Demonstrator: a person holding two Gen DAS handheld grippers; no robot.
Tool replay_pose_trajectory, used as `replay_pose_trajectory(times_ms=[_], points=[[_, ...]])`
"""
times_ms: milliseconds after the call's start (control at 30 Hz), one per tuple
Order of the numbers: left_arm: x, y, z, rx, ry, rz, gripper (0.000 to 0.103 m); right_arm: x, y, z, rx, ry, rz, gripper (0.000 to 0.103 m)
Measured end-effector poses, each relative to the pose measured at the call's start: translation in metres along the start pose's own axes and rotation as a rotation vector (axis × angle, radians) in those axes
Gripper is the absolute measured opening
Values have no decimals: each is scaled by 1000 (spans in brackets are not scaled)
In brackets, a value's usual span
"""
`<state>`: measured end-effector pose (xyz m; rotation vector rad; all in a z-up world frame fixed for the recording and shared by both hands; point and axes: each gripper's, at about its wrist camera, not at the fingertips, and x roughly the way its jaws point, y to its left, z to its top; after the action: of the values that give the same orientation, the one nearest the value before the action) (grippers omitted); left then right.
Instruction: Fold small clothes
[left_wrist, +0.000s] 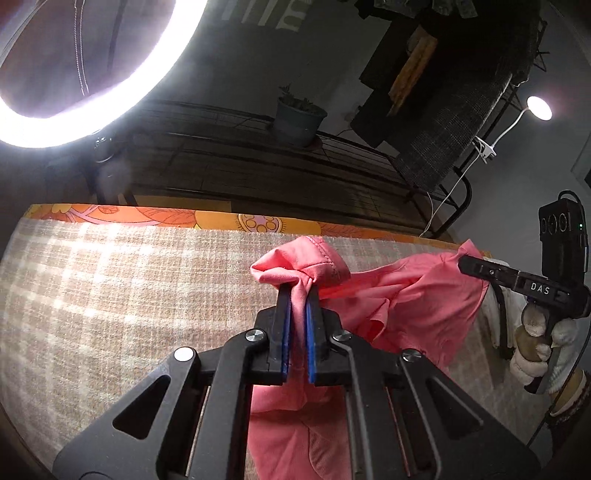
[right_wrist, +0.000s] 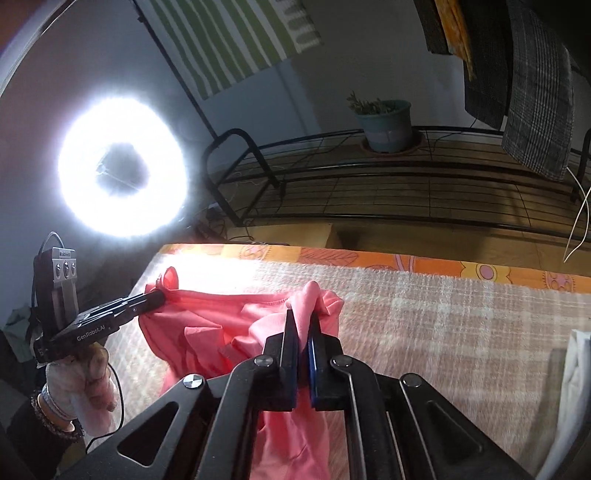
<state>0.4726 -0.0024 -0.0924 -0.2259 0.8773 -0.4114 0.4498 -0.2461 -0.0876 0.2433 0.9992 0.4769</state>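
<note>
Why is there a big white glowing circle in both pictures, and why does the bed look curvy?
Left wrist view: the ring light sits close, flaring white. Right wrist view: its glare washes out the blanket corner near it. Both fisheye lenses bend straight edges.

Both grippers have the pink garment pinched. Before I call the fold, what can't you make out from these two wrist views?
- Pink garment: its lower part is hidden behind the left gripper body in the left wrist view, and behind the right gripper in the right wrist view; garment type unclear.
- White item: cut off by the right edge of the right wrist view.
- Area around the ring light: washed out by glare, both views.
</note>
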Motion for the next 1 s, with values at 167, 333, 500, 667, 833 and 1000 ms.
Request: replay_pose_trajectory(times_ms=[167,333,500,667,833,1000], points=[[-29,-12,-17,18,-7,-5,5,-25,14,-15,-5,-8,13,1],[-63,-25,-37,49,-17,-3,5,-54,30,-35,-15,-11,18,1],[-98,-33,-63,52,-25,-14,5,-83,46,-59,-15,-16,33,1],[-125,-40,-104,81,1,-20,5,-106,71,-96,-46,-3,38,1],[-142,-44,-153,110,35,-12,5,-120,86,-140,-58,28,37,1],[-150,-42,-190,99,64,-1,5,-127,94,-181,-60,52,15,1]])
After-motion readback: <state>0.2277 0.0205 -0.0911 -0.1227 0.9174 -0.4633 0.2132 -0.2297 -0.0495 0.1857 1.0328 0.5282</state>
